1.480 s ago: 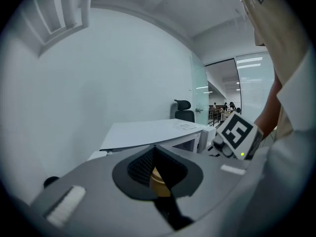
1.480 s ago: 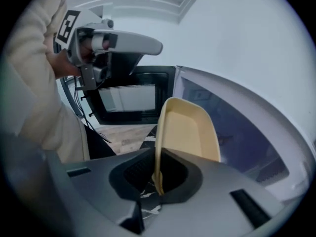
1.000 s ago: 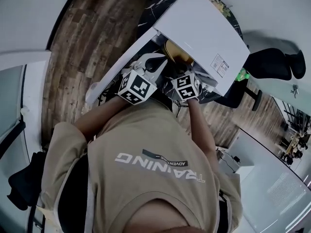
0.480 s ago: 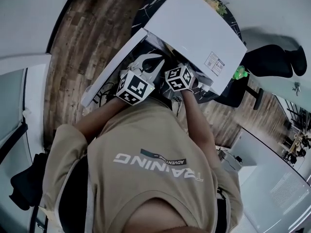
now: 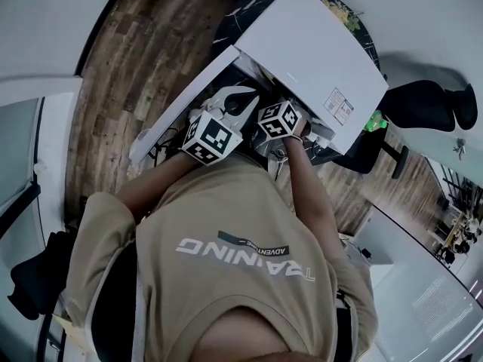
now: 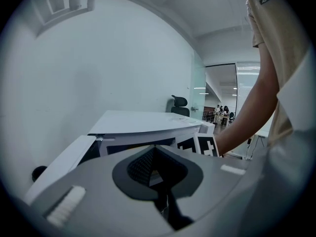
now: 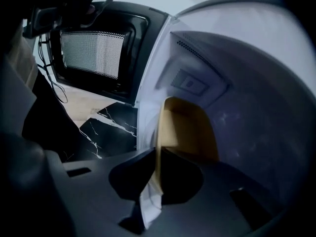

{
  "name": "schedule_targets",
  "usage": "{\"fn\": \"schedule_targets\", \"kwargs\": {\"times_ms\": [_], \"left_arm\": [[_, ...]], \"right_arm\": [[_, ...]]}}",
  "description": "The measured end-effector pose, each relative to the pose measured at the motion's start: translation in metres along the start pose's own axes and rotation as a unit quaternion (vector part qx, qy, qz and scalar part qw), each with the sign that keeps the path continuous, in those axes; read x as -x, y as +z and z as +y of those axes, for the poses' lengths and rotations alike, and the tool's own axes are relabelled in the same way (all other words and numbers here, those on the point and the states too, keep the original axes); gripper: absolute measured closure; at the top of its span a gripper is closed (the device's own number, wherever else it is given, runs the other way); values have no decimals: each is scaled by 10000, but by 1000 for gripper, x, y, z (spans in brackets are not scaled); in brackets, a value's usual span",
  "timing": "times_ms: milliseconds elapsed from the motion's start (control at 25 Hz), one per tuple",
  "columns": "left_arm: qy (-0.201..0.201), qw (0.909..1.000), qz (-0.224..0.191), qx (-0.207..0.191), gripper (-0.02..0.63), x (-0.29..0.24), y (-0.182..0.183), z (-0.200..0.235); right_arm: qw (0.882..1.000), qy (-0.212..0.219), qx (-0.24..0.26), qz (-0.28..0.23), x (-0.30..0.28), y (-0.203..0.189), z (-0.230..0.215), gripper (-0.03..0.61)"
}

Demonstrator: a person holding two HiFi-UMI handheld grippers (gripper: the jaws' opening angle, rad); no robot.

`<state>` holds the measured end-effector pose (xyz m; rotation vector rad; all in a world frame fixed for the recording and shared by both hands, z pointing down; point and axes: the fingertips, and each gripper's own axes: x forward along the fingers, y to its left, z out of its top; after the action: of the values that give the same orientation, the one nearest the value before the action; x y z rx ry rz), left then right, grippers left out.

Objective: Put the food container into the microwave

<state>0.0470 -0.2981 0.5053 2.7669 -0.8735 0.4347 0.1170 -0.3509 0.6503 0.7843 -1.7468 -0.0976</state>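
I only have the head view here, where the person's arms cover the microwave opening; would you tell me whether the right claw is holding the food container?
Observer: Yes. In the right gripper view the right claw is shut on the rim of the tan food container.
Operator: Thank you. Is the container inside the microwave?
Observer: It is within the cavity of the microwave, beyond the open door with its mesh window.
Operator: And what is the left claw doing?
Observer: The left claw is shut with nothing in it, pointing across the microwave's white top.
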Motion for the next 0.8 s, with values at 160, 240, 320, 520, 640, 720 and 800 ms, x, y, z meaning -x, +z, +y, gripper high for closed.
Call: {"fn": "schedule_targets", "kwargs": {"times_ms": [160,240,320,520,640,720,800], "left_arm": [[-39,10000,36,9,623,0,-2,-2],[-46,10000,35,-4,623,0,-1,-1],[-48,10000,38,-25,623,0,0,-1],[-66,9999,73,-62,623,0,0,0],[-93,9999,83,-80,623,0,0,-1],[-120,9998,83,-105,623,1,0,-1],[-159,9998,85,-129,623,2,0,-2]], "right_arm": [[9999,-4,116,52,-6,0,-3,552],[9998,8,142,108,-10,-2,-4,552],[9998,-11,125,144,-12,-4,-5,552],[9995,-203,228,46,-9,0,-10,537],[9988,-410,248,-62,-4,2,-14,502],[9985,-505,144,-141,1,4,-17,494],[9981,-579,-17,-209,7,6,-18,492]]}}
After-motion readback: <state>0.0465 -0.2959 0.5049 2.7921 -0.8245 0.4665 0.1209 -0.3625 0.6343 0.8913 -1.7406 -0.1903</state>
